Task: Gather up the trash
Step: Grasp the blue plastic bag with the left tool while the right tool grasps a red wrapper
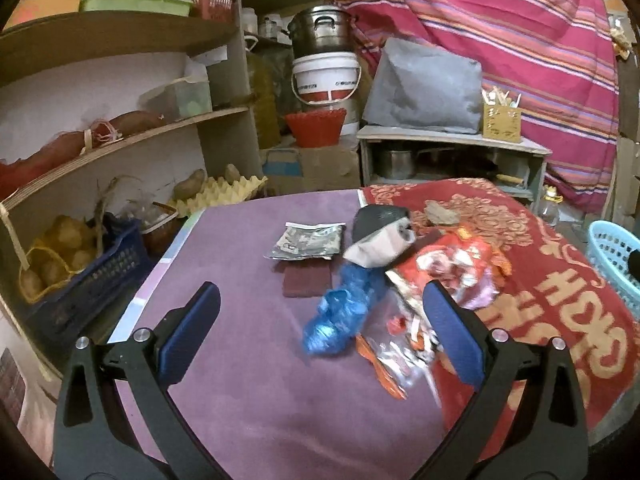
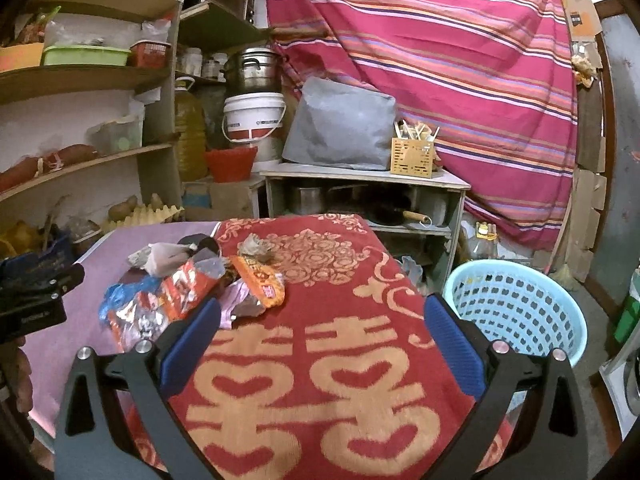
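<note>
A table (image 1: pixel 248 408) with a purple top, half covered by a red patterned cloth (image 2: pixel 320 380), carries the work; a light-blue perforated basket (image 2: pixel 516 312) stands on the floor just beside its right edge and is the likely receptacle. The trash lies heaped where purple surface and red cloth meet: a red-and-orange snack wrapper (image 2: pixel 260 280), a crumpled blue plastic bag (image 1: pixel 344 312), a flat silver packet (image 1: pixel 308 242), a grey-and-beige crumpled piece (image 1: pixel 378 236) and clear torn film (image 1: pixel 400 356). The left gripper (image 1: pixel 320 336) hangs above the heap with its jaws spread wide and nothing between them, the blue bag lying in the line of approach. The right gripper (image 2: pixel 320 344), equally wide open and empty, hovers over bare cloth between heap and basket. The step in hand appears to be the approach to a first pick; the next move calls for descending onto one loose item, probably the blue bag, and closing without dragging the neighbouring wrappers.
</note>
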A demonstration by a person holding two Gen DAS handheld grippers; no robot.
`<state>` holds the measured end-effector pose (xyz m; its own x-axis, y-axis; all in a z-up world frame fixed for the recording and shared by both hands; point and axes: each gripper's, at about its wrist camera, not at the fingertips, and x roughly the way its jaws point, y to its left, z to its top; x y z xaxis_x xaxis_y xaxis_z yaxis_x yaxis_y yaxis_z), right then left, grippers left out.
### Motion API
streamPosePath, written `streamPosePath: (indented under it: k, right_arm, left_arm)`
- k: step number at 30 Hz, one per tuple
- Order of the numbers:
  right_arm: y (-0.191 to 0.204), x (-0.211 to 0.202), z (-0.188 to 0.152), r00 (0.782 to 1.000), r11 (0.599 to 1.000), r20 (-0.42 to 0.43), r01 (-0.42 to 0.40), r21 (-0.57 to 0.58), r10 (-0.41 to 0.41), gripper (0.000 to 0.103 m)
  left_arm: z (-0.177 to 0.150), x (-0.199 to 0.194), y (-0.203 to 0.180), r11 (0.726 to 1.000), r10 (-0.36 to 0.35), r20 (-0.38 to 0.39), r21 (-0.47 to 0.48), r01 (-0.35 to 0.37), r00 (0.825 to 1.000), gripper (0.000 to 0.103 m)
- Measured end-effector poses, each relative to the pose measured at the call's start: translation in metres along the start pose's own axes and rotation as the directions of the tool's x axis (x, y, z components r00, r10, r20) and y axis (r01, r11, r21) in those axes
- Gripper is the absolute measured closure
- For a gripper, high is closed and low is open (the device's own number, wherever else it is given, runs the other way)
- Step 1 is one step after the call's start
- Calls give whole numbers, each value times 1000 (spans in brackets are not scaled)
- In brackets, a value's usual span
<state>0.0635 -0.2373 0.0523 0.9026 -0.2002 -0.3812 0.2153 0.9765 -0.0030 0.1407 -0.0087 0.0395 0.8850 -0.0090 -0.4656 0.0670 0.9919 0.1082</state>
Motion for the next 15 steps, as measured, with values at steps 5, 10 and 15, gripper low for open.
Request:
streamPosePath:
  k: [5, 10, 15]
  right_arm:
    - [8, 31, 2, 997, 1000, -79, 9, -23, -11, 4]
    - [17, 52, -6, 990, 998, -135, 32, -55, -39, 4]
    - [26, 62, -7, 990, 995, -135, 38, -88, -50, 4]
  left_arm:
    - [-5, 35, 20, 998, -41, -78, -48, 37, 996, 5]
    - [-8, 62, 29, 997, -67, -146, -52, 60, 987, 5]
    - [-6, 81, 26, 992, -123, -194, -46, 116, 973, 7]
